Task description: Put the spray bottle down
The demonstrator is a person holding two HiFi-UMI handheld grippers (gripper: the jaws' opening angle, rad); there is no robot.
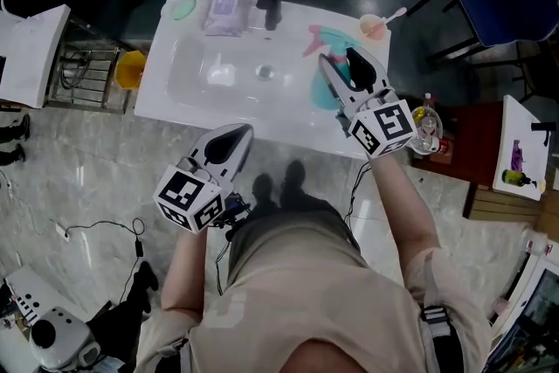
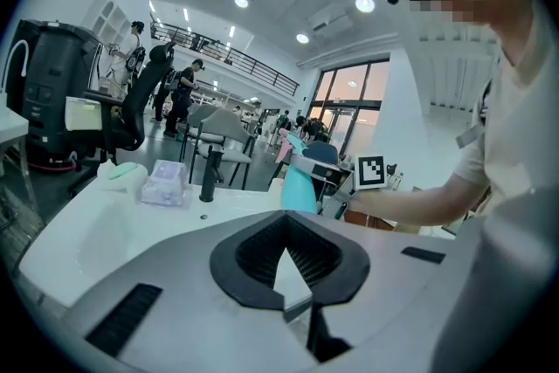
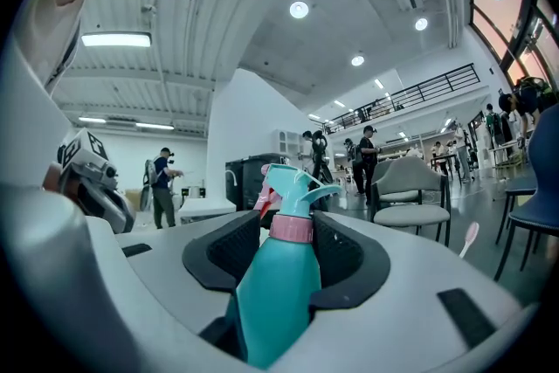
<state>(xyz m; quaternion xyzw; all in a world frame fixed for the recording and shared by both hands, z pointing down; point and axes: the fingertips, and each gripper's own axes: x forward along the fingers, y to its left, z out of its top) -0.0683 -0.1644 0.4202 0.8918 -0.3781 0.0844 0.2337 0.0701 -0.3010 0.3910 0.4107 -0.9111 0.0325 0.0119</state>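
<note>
- Sink counter, white, lies under my 2 tongs.
- Right gripper: clamped on spray bottle, which stands upright between the pads, nozzle up.
- Bottle sits over counter's right side, beside basin; contact unclear. Path looks straight down.
- Left gripper: closed, empty, well apart.

Right hand-held gripper holding teal spray bottle over white sink, left hand-held gripper nearby
</note>
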